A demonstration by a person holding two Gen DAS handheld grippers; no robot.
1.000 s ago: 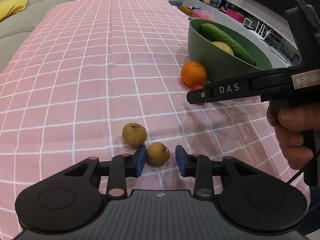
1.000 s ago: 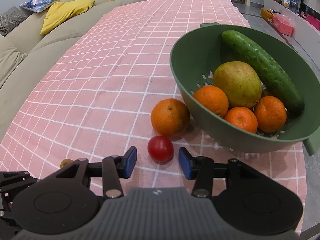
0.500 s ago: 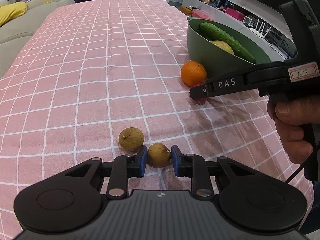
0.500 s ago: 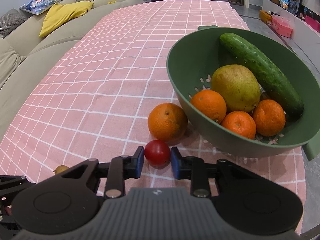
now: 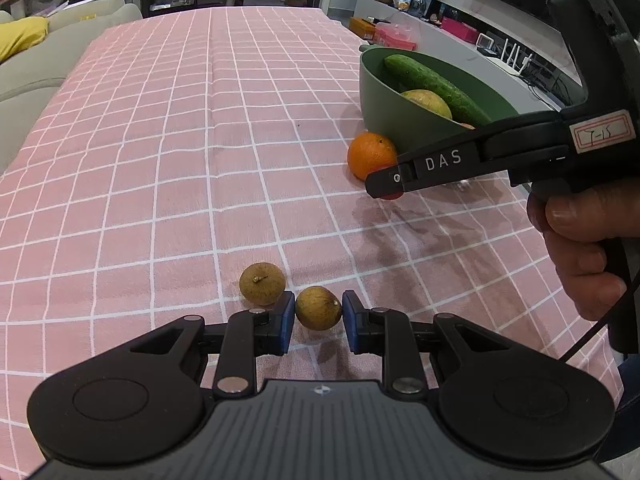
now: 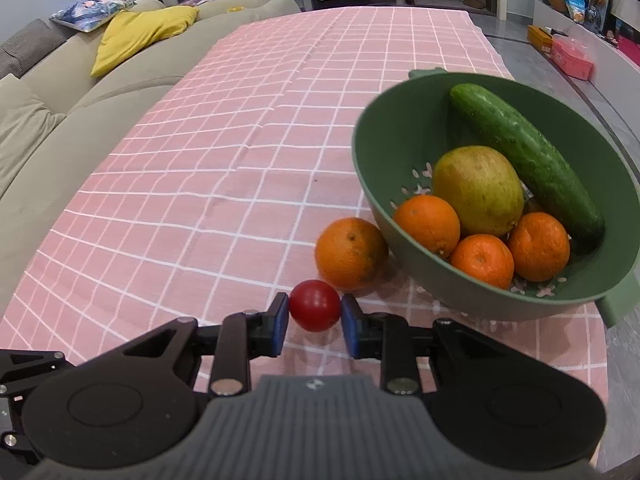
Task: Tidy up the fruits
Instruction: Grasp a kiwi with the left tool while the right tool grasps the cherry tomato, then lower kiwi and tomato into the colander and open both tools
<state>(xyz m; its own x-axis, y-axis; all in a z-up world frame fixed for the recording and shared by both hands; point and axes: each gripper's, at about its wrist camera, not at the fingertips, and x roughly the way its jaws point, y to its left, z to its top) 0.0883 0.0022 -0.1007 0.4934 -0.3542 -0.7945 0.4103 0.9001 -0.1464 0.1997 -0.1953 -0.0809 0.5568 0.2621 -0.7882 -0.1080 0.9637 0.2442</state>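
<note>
My left gripper (image 5: 319, 314) is shut on a small brown longan (image 5: 318, 308) that sits on the pink checked tablecloth. A second longan (image 5: 262, 283) lies just to its left, touching the left pad. My right gripper (image 6: 314, 312) is shut on a red cherry tomato (image 6: 315, 305). Beside the tomato rests a loose orange (image 6: 351, 253), against the green colander bowl (image 6: 376, 184). The bowl holds a cucumber (image 6: 524, 160), a yellow-green mango (image 6: 478, 190) and three oranges. In the left wrist view the right gripper (image 5: 386, 182) shows from the side, hiding most of the tomato.
A person's hand (image 5: 576, 248) grips the right tool's handle at the right edge. A beige sofa with a yellow cushion (image 6: 140, 36) runs along the table's left side. The tablecloth (image 5: 180, 140) stretches far back. A low shelf with boxes stands beyond the bowl.
Both grippers closed: the left pads came in onto the nearer longan, the right pads onto the cherry tomato. Neither hand shifted much.
</note>
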